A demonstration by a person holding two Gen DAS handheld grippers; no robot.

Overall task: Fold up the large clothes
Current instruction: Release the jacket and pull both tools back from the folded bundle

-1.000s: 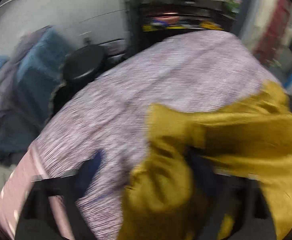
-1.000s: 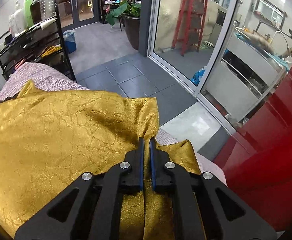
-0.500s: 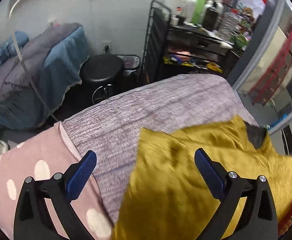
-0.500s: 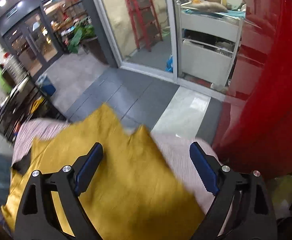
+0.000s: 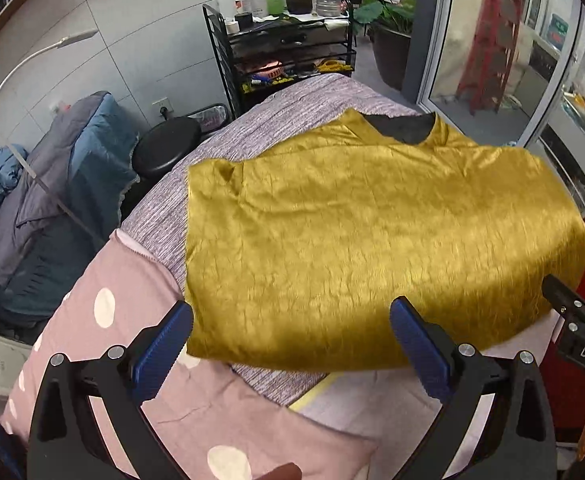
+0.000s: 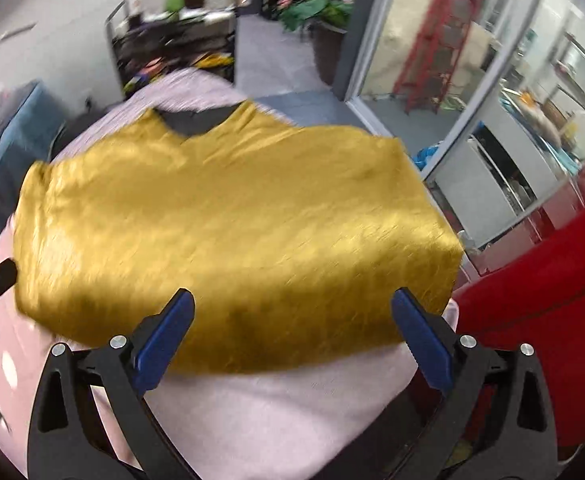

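Note:
A gold, crinkled garment (image 5: 372, 232) lies folded into a wide rectangle on the bed, its dark-lined neckline (image 5: 404, 130) at the far edge. The right wrist view shows the same garment (image 6: 232, 220), blurred. My left gripper (image 5: 290, 308) hangs above its near left edge, open, with nothing between the blue pads. My right gripper (image 6: 291, 296) hovers over the near right edge; its jaws are opening and stand wide apart, holding nothing. A black part of the right gripper (image 5: 572, 312) shows at the left view's right edge.
The bed has a lilac knit blanket (image 5: 220, 208) over a pink dotted sheet (image 5: 132, 320). Left of it are a black stool (image 5: 168, 148) and piled blue bedding (image 5: 52, 208). Behind stands a black rack with bottles (image 5: 288, 52). Right are glass doors (image 5: 492, 60) and something red (image 6: 552, 300).
Both grippers let go of the gold garment, opened wide and pulled up and back. The garment now lies flat, folded on the bed.

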